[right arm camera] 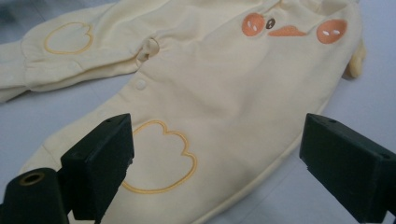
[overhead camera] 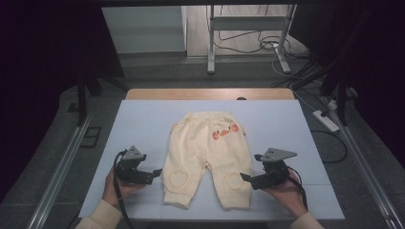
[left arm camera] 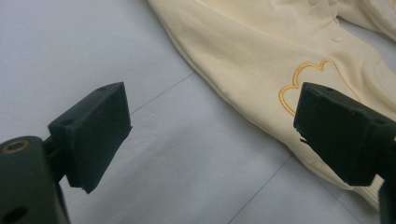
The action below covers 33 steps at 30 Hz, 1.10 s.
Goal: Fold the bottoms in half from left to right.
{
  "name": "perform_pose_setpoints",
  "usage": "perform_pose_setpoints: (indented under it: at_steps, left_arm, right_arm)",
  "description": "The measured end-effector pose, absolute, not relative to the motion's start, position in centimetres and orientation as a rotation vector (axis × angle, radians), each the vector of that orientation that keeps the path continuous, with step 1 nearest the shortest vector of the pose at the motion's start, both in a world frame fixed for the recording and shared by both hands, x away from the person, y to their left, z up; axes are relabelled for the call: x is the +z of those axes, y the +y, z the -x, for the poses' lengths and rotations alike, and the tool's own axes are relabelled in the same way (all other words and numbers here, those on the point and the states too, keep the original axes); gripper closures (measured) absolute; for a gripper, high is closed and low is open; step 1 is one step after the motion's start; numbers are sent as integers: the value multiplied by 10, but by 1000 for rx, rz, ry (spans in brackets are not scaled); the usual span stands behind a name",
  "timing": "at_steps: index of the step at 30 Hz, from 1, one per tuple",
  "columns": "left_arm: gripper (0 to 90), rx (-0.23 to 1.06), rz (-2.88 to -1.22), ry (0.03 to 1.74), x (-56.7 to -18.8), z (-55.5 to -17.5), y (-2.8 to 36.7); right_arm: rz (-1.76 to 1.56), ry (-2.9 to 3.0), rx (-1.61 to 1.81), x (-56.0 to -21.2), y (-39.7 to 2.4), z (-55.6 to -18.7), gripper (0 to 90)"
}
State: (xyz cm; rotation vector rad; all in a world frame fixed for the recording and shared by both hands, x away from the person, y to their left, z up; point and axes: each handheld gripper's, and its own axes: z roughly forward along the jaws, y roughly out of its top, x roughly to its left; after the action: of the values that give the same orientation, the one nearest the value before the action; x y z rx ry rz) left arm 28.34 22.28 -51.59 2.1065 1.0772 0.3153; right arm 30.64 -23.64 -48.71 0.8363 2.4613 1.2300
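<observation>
Trousers: flat mid-bench, waist far, legs running toward the person. Left hand-held gripper just outside left leg, right hand-held gripper at right leg's edge; both jaws spread, empty, equally near.

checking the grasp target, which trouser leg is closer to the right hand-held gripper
The leg on the high view's right, beside the right hand-held gripper; the other leg lies by the left one.
</observation>
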Motion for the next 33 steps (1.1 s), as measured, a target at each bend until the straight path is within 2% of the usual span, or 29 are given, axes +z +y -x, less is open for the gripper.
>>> perform_pose_setpoints:
  at_steps: [14, 16, 33]
  left_arm:
    - [106, 314, -2106, 1075, -515, -285, 221]
    - [107, 326, -2103, 1076, -515, -285, 221]
    - [112, 319, -2098, 1072, -515, -286, 221]
  right_arm:
    - [-774, 2488, 1269, -484, -210, -307, 104]
    - [-756, 2491, 1285, -483, -207, -307, 139]
    - [-676, 2547, 1291, -484, -174, -307, 139]
